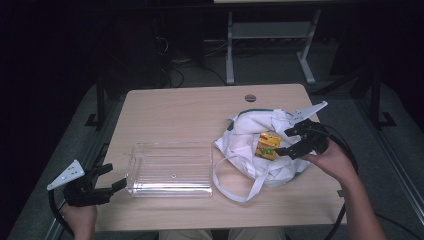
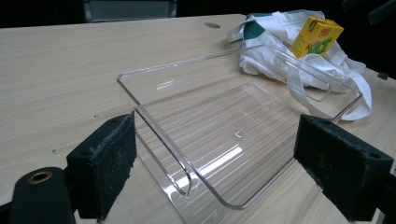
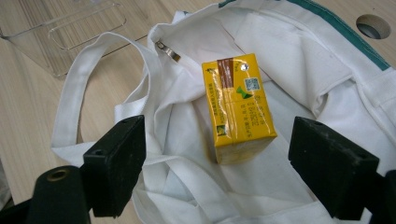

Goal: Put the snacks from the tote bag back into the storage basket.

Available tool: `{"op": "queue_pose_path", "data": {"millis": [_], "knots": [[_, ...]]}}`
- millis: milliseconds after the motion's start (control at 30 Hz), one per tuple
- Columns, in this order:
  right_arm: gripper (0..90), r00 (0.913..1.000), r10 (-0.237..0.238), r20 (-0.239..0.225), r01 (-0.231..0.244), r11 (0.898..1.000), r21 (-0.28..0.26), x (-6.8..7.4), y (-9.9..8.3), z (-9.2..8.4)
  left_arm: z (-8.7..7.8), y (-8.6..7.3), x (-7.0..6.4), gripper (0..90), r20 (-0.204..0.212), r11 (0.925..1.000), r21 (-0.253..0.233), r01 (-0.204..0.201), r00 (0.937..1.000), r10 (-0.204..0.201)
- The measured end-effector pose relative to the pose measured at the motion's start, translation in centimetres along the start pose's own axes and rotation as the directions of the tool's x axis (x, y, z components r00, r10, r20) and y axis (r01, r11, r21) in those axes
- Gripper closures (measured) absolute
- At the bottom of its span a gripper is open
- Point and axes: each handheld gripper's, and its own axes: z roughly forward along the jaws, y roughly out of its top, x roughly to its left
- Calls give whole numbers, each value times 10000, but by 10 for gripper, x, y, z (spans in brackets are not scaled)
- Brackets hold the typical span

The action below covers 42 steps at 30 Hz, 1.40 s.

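Pale wood-grain laminate covers the table (image 1: 190, 110), dark floor around it. Between the right gripper (image 1: 295, 141) fingers (image 3: 116, 163), spread wide and touching nothing, lies a yellow drink carton (image 3: 238, 107), glossy and box-shaped, just ahead toward 12 o'clock. It rests on a crumpled white cloth bag (image 1: 250, 145) with green trim and looping straps. The left gripper (image 1: 107, 177) fingers (image 2: 105, 163) also stand wide apart, flanking the near corner of a clear plastic tray (image 1: 170, 167), rectangular with rounded edges; contact cannot be told. From the tray, the bag sits at 3 o'clock.
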Motion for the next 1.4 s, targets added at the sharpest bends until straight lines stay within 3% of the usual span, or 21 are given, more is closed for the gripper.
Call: {"op": "queue_pose_path", "data": {"millis": [367,567,700,1400], "knots": [[176,9998,-114,-171,122,9989,455,-4,12,12,0,0,0,127,-3,10000,8,1,10000,-1],[181,9986,-508,-164,518,9967,631,-6,20,20,-1,0,1,127,-8,10000,-30,11,10000,-11],[186,9986,-497,-165,511,9938,988,-7,26,25,-1,0,1,128,-6,10000,18,36,10000,-36],[245,9976,-675,-161,693,9809,1820,-14,31,51,1,0,1,128,56,10000,29,54,10000,-54]]}}
